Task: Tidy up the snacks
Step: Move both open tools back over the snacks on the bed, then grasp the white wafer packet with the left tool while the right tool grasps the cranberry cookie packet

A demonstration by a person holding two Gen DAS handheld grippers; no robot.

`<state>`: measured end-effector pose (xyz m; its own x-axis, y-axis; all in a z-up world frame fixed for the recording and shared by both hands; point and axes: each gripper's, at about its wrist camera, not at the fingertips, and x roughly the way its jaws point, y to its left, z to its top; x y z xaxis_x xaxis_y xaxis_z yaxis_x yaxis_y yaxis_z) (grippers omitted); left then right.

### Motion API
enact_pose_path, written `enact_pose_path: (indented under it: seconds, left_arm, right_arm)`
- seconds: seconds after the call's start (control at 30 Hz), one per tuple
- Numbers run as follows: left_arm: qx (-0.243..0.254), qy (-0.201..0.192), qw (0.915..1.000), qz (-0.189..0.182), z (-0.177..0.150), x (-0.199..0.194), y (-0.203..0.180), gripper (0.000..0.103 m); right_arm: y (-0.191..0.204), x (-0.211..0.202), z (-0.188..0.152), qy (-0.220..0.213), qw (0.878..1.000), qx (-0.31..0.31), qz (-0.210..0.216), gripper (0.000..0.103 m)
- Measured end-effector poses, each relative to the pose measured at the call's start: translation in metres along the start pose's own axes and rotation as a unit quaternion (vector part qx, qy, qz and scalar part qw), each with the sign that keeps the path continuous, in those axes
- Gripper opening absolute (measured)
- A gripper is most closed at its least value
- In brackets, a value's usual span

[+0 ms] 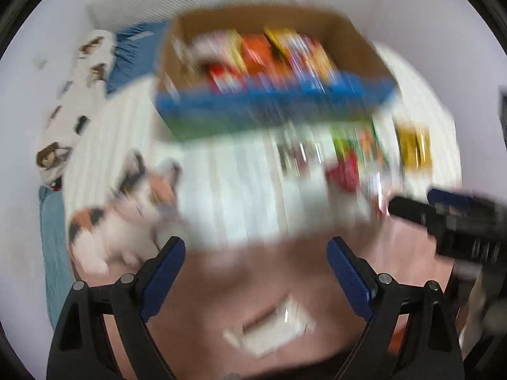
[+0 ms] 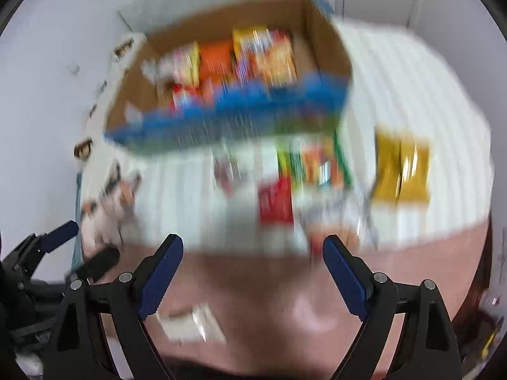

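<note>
Both views are blurred by motion. A cardboard box (image 1: 355,34) with a blue front holds several upright snack packs (image 1: 253,53); it also shows in the right wrist view (image 2: 326,41). In front of it on a white striped blanket (image 1: 234,183) lie loose snacks: a red pack (image 2: 275,199), a green and orange pack (image 2: 320,164) and a yellow pack (image 2: 402,167). My left gripper (image 1: 256,253) is open and empty, well short of the snacks. My right gripper (image 2: 253,250) is open and empty, just short of the red pack.
A calico cat plush (image 1: 126,202) lies at the blanket's left. A long cat-print pillow (image 1: 79,95) runs along the left wall. A pink cover (image 1: 253,285) with a small white packet (image 1: 272,329) lies under the grippers. The right gripper shows in the left wrist view (image 1: 450,215).
</note>
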<state>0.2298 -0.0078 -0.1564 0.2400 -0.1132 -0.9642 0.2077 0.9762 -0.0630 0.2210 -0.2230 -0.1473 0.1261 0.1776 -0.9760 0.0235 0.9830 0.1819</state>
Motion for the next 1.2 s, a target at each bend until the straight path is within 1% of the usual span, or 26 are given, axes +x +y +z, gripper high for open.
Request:
enact_pose_path:
  seconds: [0.07,0.1,0.13,0.2,0.33,0.37,0.43,0.5,0.53,0.57,0.63,0.7,0.77,0.83,0.87,0.9,0.93,1.0,1.1,1.2]
  left_arm:
    - [0.038,0.034,0.9986,0.014,-0.033,0.019,-0.013,0.091]
    - [0.050,0.048,0.9974,0.016,-0.045,0.027,-0.016,0.091]
    - [0.064,0.068,0.9954,0.018,-0.059,0.037,-0.021,0.091]
    - [0.087,0.097,0.9914,0.008,-0.080,0.051,-0.027,0.091]
    - [0.143,0.141,0.9796,0.016,-0.110,0.078,-0.048,0.091]
    - [0.153,0.148,0.9766,0.030,-0.116,0.087,-0.053,0.091]
    - [0.160,0.155,0.9738,0.048,-0.121,0.102,-0.058,0.091]
    - [0.147,0.157,0.9734,0.079,-0.118,0.113,-0.056,0.091]
    - [0.137,0.153,0.9749,0.087,-0.115,0.116,-0.053,0.092]
    - [0.110,0.147,0.9786,0.093,-0.107,0.118,-0.046,0.092]
    - [0.069,0.140,0.9832,0.095,-0.095,0.119,-0.033,0.092]
    - [0.022,0.133,0.9866,0.091,-0.081,0.119,-0.016,0.092]
    - [-0.024,0.131,0.9876,0.084,-0.069,0.117,0.000,0.092]
    - [-0.060,0.133,0.9872,0.065,-0.063,0.115,0.012,0.092]
    - [-0.083,0.133,0.9865,0.046,-0.060,0.112,0.018,0.092]
    - [-0.097,0.133,0.9857,0.037,-0.060,0.110,0.021,0.092]
    - [-0.106,0.133,0.9850,0.031,-0.059,0.109,0.023,0.092]
    - [-0.120,0.134,0.9834,0.022,-0.060,0.107,0.026,0.092]
    - [-0.131,0.141,0.9813,0.015,-0.065,0.107,0.026,0.092]
    - [-0.140,0.149,0.9788,0.009,-0.075,0.111,0.024,0.092]
  right_arm:
    - [-0.014,0.023,-0.031,0.041,0.999,0.016,0.007,0.092]
    - [-0.019,0.030,-0.041,0.052,0.998,0.022,0.008,0.092]
    - [-0.025,0.038,-0.052,0.065,0.997,0.029,0.009,0.092]
    - [-0.035,0.054,-0.072,0.088,0.995,0.043,0.008,0.092]
    - [-0.048,0.069,-0.090,0.100,0.993,0.059,-0.002,0.092]
    - [-0.051,0.071,-0.092,0.098,0.993,0.062,-0.006,0.092]
    - [-0.053,0.074,-0.093,0.099,0.993,0.061,-0.015,0.092]
    - [-0.055,0.074,-0.092,0.094,0.993,0.062,-0.020,0.092]
    - [-0.057,0.074,-0.088,0.094,0.993,0.062,-0.023,0.092]
    - [-0.058,0.071,-0.086,0.090,0.994,0.062,-0.025,0.092]
    - [-0.063,0.066,-0.082,0.084,0.994,0.066,-0.032,0.092]
    - [-0.069,0.061,-0.072,0.075,0.994,0.072,-0.038,0.092]
    - [-0.082,0.056,-0.063,0.068,0.993,0.082,-0.045,0.092]
    - [-0.096,0.053,-0.052,0.062,0.991,0.108,-0.043,0.092]
    - [-0.104,0.054,-0.046,0.061,0.990,0.125,-0.035,0.092]
    - [-0.109,0.055,-0.041,0.062,0.988,0.140,-0.028,0.092]
    - [-0.121,0.059,-0.034,0.064,0.983,0.170,-0.019,0.092]
    - [-0.134,0.066,-0.023,0.061,0.976,0.207,-0.005,0.092]
    - [-0.142,0.081,-0.008,0.059,0.971,0.233,-0.016,0.092]
    - [-0.149,0.099,0.001,0.066,0.963,0.259,-0.024,0.092]
